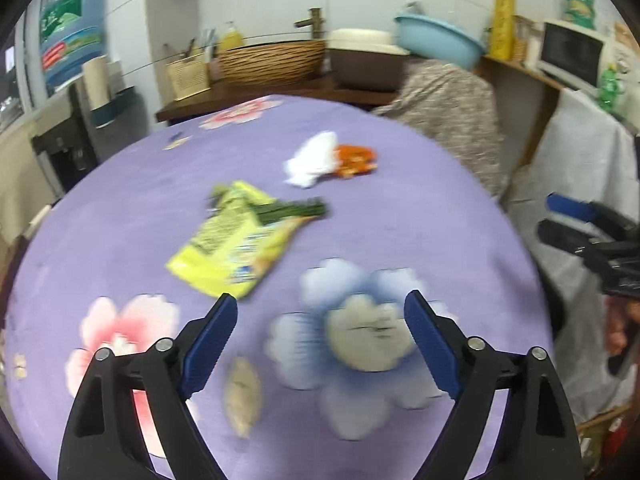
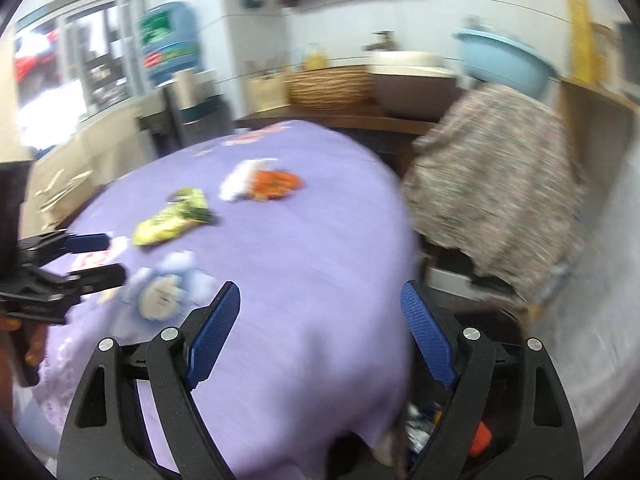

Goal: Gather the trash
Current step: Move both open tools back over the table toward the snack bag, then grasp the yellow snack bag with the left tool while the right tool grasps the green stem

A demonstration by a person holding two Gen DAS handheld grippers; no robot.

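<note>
A round table under a purple flowered cloth (image 1: 400, 220) carries the trash. A yellow-green snack bag (image 1: 236, 240) lies with green stalks (image 1: 292, 210) across it. Farther back are a crumpled white tissue (image 1: 310, 160) and an orange wrapper (image 1: 356, 160). A beige scrap (image 1: 242, 396) lies near my left gripper (image 1: 320, 300), which hangs open and empty over the near part of the cloth. My right gripper (image 2: 320, 288) is open and empty over the table's right edge. Below it is a dark bin holding trash (image 2: 480, 436). Each gripper shows in the other's view: right (image 1: 550, 214), left (image 2: 114, 256).
A patterned cloth covers something (image 1: 452, 112) at the table's far right. Behind it a counter holds a wicker basket (image 1: 272, 60), a blue basin (image 1: 436, 40) and a microwave (image 1: 572, 56). A water dispenser (image 1: 72, 32) stands at the left. A white-draped object (image 1: 580, 168) is at the right.
</note>
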